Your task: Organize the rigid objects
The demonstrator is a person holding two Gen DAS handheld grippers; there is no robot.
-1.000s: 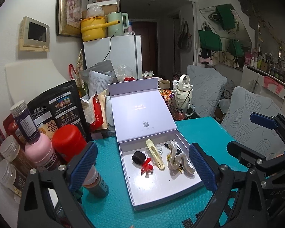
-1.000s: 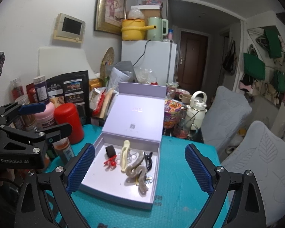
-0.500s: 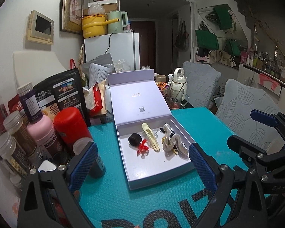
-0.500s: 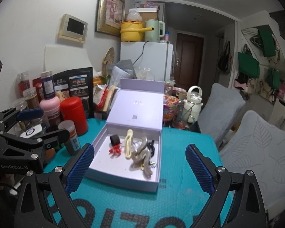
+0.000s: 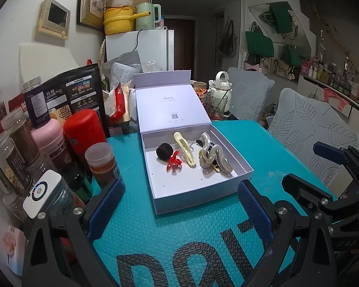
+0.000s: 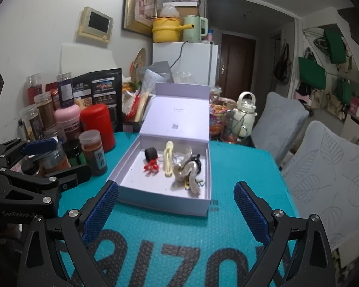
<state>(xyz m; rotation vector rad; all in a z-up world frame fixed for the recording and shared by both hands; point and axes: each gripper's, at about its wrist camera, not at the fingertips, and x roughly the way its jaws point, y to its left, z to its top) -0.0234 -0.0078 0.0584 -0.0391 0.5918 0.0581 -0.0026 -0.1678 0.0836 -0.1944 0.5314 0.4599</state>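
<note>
Since the earlier frames both grippers have drawn back from the lavender box point(image 5: 193, 167), so that more of the teal mat point(image 5: 136, 220) and its black lettering now shows at the near edge. The left gripper point(image 5: 179, 208) hangs above the mat's near edge with its blue-padded fingers point(image 5: 105, 205) set wide apart and nothing between them; the box lies just beyond the fingertips, centred in the gap. The right gripper point(image 6: 176, 211) is likewise spread wide and empty, the box's near wall just ahead of its pads point(image 6: 100, 210).

The box sits open near the middle of the mat, its lid point(image 5: 171, 105) raised at the far side. Inside, toward the far half, lie five items in a loose row — a black hair band point(image 5: 164, 151) at the left, a red claw clip point(image 5: 173, 163) touching it on the near side, a cream clip point(image 5: 185, 149) lengthwise in the middle, a marbled wavy clip point(image 5: 214, 155) at the right, and a black clip point(image 6: 196, 162) partly hidden under the wavy one. The near half of the box floor is bare.

Along the mat's left edge stand a red canister point(image 5: 83, 131), a pink bottle point(image 5: 51, 138) and a spice jar point(image 5: 103, 160), close together — well apart from the box.
</note>
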